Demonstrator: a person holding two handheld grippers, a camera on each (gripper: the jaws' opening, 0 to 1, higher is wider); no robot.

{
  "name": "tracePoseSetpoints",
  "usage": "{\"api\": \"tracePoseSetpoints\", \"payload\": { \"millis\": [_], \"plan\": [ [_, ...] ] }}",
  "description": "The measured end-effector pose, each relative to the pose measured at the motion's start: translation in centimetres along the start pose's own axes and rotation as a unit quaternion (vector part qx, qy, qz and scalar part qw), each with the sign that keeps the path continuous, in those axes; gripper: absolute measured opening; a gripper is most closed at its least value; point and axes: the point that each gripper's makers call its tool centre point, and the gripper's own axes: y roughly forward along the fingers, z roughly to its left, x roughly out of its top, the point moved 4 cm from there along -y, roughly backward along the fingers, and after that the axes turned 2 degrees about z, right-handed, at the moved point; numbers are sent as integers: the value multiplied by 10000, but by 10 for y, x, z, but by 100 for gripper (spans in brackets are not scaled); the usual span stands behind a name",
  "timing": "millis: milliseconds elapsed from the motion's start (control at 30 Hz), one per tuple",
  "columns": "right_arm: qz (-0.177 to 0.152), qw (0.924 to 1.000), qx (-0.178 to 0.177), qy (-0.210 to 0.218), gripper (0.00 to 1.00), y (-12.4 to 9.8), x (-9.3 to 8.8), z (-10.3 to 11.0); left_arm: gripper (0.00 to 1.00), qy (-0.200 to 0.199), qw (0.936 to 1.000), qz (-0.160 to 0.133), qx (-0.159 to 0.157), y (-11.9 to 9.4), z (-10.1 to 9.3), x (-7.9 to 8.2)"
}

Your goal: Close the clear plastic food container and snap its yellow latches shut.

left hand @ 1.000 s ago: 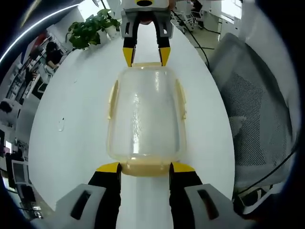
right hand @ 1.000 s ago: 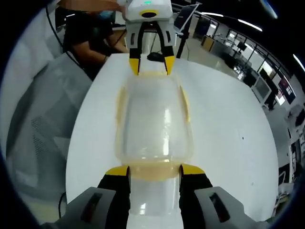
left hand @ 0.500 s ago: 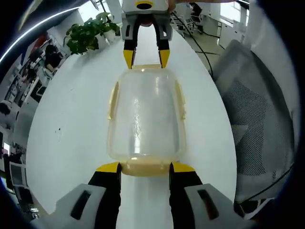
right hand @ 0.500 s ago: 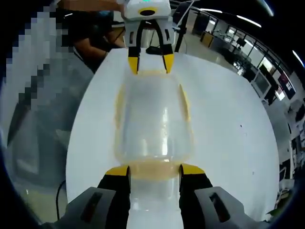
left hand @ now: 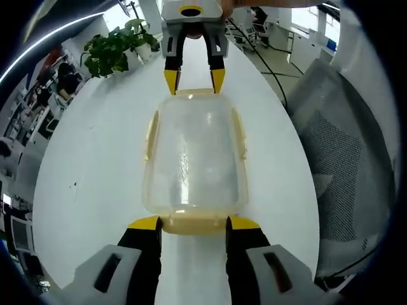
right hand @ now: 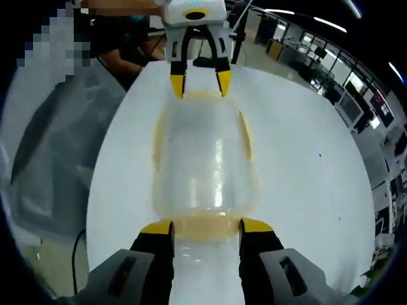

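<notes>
You had both grippers, left [left hand: 188,222] and right [right hand: 206,227], spread wide at opposite end latches of the lidded container [left hand: 194,155]; pressing both evenly would have seated them best.

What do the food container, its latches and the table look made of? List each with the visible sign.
Food container: clear, slightly cloudy plastic by the look; the white table shows through and glare streaks its lid.
Latches: opaque yellow plastic, matte-looking.
Table: smooth white top, probably laminate; the material is uncertain.
</notes>
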Motion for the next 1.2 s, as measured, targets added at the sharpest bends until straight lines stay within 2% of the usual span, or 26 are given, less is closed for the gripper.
{"api": "tracePoseSetpoints", "payload": {
  "millis": [667, 1200],
  "plan": [
    [110, 9996, 69, 231, 38, -12, -34, 0, 38, 90, 9997, -108, -190, 18, 5, 30],
    [173, 9984, 276, 470, 39, -3, -51, 1, 39, 134, 9991, -62, -409, 33, 7, 36]
  ]
}}
